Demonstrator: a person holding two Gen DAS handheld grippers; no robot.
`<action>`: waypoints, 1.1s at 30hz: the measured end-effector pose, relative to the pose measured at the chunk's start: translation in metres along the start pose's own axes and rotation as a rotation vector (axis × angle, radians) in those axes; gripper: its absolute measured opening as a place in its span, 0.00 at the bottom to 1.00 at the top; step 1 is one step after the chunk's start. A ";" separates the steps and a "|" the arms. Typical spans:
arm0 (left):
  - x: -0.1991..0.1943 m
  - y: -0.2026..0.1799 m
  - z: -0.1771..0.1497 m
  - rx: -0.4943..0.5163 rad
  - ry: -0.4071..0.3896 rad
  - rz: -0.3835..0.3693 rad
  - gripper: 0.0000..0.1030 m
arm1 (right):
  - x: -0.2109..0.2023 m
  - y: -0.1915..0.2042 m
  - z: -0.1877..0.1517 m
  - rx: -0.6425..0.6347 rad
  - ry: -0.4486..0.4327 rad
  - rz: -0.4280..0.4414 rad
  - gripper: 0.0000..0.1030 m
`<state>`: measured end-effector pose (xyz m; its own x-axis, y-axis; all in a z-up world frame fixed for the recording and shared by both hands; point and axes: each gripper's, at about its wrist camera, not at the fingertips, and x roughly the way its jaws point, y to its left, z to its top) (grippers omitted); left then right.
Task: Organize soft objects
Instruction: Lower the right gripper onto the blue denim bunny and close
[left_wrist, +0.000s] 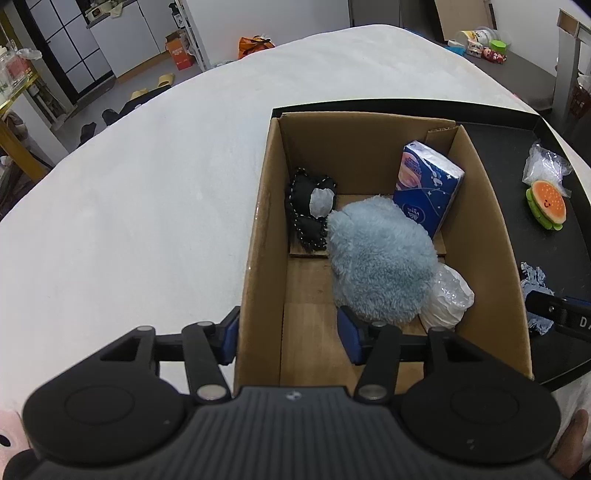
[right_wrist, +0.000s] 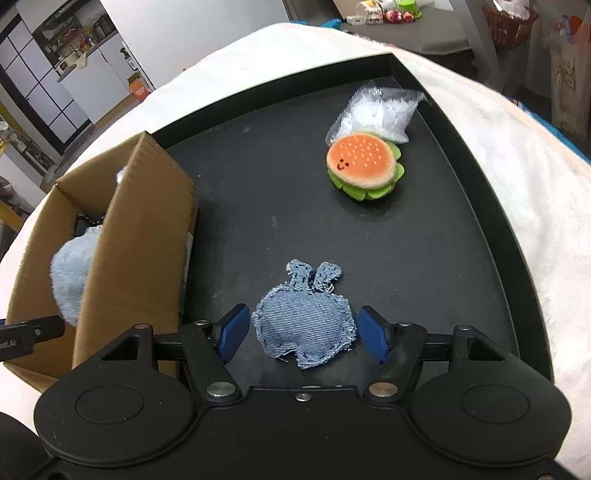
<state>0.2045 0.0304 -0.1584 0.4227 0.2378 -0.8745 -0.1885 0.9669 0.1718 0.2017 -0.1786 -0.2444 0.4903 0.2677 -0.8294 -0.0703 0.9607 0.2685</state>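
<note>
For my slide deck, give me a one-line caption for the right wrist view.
Open right gripper straddles a denim apple patch on the black tray, burger plush beyond.

A white blanket (left_wrist: 129, 206) covers the work surface. Beyond it lies a grey floor (left_wrist: 147, 77) with yellow slippers (left_wrist: 165, 79) and an orange box (left_wrist: 180, 51) near a white cabinet (left_wrist: 122, 33). A black-framed glass partition (left_wrist: 62, 40) stands at the left. A dark side table (right_wrist: 402, 27) holds jars and small clutter, next to a basket (right_wrist: 509, 20). Walls are white; light is even.
</note>
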 end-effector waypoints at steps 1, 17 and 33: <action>0.000 0.000 0.000 0.001 0.001 0.002 0.52 | 0.003 -0.001 0.000 0.001 0.005 -0.006 0.63; -0.002 -0.004 -0.001 0.025 -0.001 0.012 0.52 | -0.010 -0.006 -0.001 0.005 -0.004 0.006 0.22; -0.015 0.011 -0.004 -0.009 -0.026 -0.019 0.52 | -0.047 0.015 0.015 -0.028 -0.087 0.054 0.17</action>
<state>0.1924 0.0370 -0.1457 0.4488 0.2221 -0.8656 -0.1885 0.9703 0.1512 0.1906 -0.1777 -0.1940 0.5583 0.3132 -0.7682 -0.1222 0.9469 0.2973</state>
